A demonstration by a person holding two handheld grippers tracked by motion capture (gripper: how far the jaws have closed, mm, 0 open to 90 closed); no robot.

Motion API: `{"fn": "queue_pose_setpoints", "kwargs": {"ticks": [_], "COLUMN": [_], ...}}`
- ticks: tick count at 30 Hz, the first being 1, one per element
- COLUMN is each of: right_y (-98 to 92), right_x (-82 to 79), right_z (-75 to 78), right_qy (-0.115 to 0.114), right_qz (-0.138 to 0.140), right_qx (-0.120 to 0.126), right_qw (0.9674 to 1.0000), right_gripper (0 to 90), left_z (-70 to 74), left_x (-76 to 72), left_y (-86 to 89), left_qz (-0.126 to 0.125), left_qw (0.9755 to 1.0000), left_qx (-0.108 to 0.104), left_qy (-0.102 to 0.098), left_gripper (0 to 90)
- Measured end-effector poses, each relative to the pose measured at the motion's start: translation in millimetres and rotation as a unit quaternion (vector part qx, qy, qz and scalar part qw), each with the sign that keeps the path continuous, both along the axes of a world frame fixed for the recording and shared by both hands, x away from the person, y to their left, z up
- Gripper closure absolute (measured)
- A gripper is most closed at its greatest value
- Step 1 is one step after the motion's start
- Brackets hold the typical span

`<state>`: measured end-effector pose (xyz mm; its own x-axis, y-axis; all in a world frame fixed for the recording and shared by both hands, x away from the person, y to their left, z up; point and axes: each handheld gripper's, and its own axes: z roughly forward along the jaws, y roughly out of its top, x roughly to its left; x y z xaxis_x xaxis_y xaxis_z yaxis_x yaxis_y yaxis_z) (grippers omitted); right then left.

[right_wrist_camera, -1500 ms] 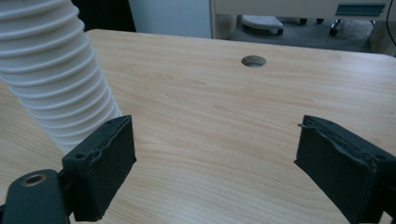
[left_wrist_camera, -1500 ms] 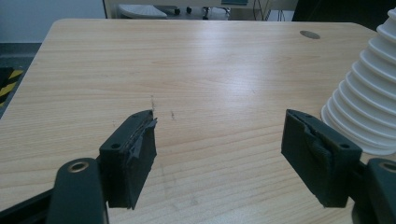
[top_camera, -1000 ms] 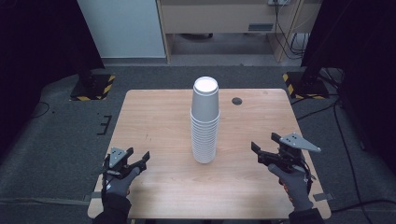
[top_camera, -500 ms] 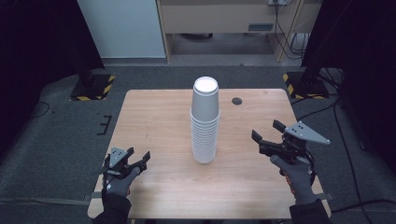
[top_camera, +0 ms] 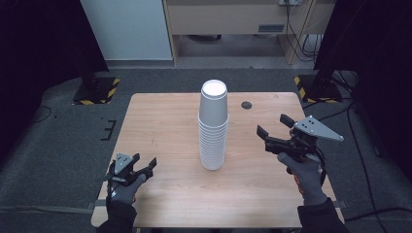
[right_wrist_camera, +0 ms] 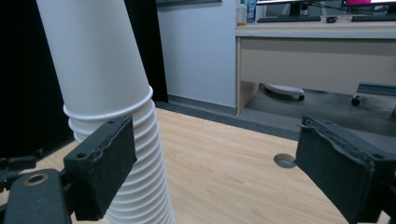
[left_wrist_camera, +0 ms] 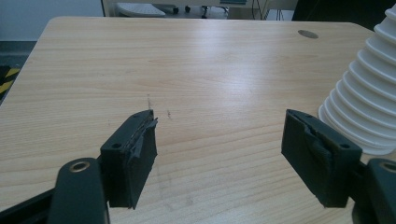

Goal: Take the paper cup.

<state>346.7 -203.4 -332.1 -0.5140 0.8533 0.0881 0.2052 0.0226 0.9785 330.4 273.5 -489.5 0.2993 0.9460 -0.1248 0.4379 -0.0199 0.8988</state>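
Cup stack (top_camera: 213,127) upright mid-tabletop (top_camera: 160,126), between wide left claw (top_camera: 144,166) and wide, raised right claw (top_camera: 273,129), touching neither.

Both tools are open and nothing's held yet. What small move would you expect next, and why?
Probably the right tool eases left toward the cup stack to close on the top cup. It is raised, open and aimed at the stack's upper part, which stands just off its jaw in the right gripper view. The left tool sits low by the table's near edge.
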Motion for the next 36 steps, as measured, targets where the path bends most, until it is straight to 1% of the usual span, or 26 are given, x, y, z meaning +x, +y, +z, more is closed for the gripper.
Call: {"fn": "queue_pose_setpoints", "kwargs": {"ticks": [15,20,23,26,28,36], "right_y": [13.8,23.2,28.3,33.2,37.1,50.2], "right_x": [7.6,10.4,12.6,15.0,16.2,20.5], "right_z": [17.0,21.8,25.1,29.2,33.7,44.6], "right_qy": [-0.017,-0.022,-0.022,-0.024,-0.03,-0.038], "right_qz": [0.008,0.016,0.02,0.024,0.027,0.036], "right_qx": [0.006,0.002,0.002,-0.005,-0.011,-0.011], "right_qw": [0.9998,0.9996,0.9996,0.9994,0.9991,0.9986], "right_gripper": [11.9,11.9,11.9,11.9,11.9,11.9], "left_z": [-1.0,-1.1,-1.1,-1.1,-1.2,-1.2], "left_x": [0.7,0.8,0.8,0.9,1.0,1.0], "left_y": [-0.6,-0.8,-0.7,-0.3,-0.2,-0.3], "left_qz": [-0.001,-0.002,-0.002,-0.002,-0.002,-0.002], "left_qw": [1.0,1.0,1.0,1.0,1.0,1.0], "left_qx": [0.004,0.004,0.004,0.005,0.005,0.005], "left_qy": [0.003,0.003,0.003,0.003,0.004,0.004], "left_gripper": [25.2,25.2,25.3,25.3,25.3,25.3]}}
